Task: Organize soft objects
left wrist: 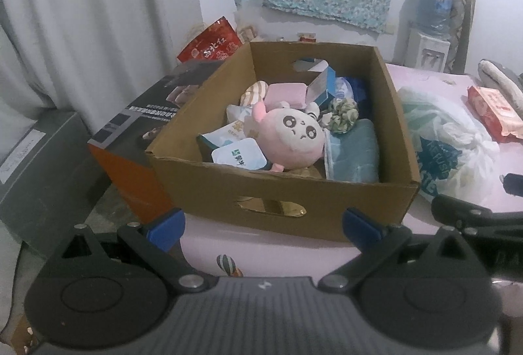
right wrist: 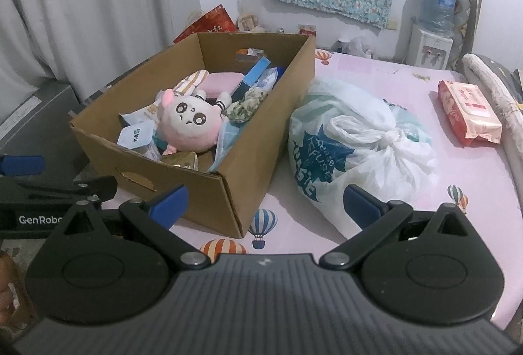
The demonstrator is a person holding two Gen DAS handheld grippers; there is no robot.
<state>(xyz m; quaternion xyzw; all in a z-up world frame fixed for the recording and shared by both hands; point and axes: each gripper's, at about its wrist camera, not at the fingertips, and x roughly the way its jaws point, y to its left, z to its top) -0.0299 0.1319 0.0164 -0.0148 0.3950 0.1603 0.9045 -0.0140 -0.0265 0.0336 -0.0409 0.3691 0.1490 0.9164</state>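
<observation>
**A:** Bedroom, from the left: a grey case (right wrist: 36, 113) and a printed dark carton (left wrist: 143, 113) stand beside the bed, then the open cardboard box (left wrist: 281, 191) on the pink balloon-print sheet (right wrist: 457, 165).

**B:** And the left gripper (left wrist: 263, 224)?

**A:** Held just short of the box's near wall, blue pads spread wide, nothing between them. The box lies straight ahead of it.

**B:** What fills the box?

**A:** A pink plush toy (left wrist: 294, 132) on top, face up, near the front. Around it are sachets, a pink sponge-like block (left wrist: 284, 93), a striped sock roll (left wrist: 255, 92), a green-and-white scrunchie (left wrist: 343, 114) and a folded teal cloth (left wrist: 356, 152) along the right wall.

**B:** Farther right?

**A:** A knotted white plastic bag (right wrist: 356, 142) touching the box's right side, and a red wet-wipes pack (right wrist: 470, 113) well apart, near the bed's far edge.

**B:** The right gripper (right wrist: 264, 204)?

**A:** Also spread and empty, aimed at the box's right corner, with the bag ahead and to its right.

**B:** Which arm takes what?

**A:** By my reading, the bag is the right gripper's: its long axis runs away and to the right, knot at the far end. The left is better placed for the plush.
</observation>
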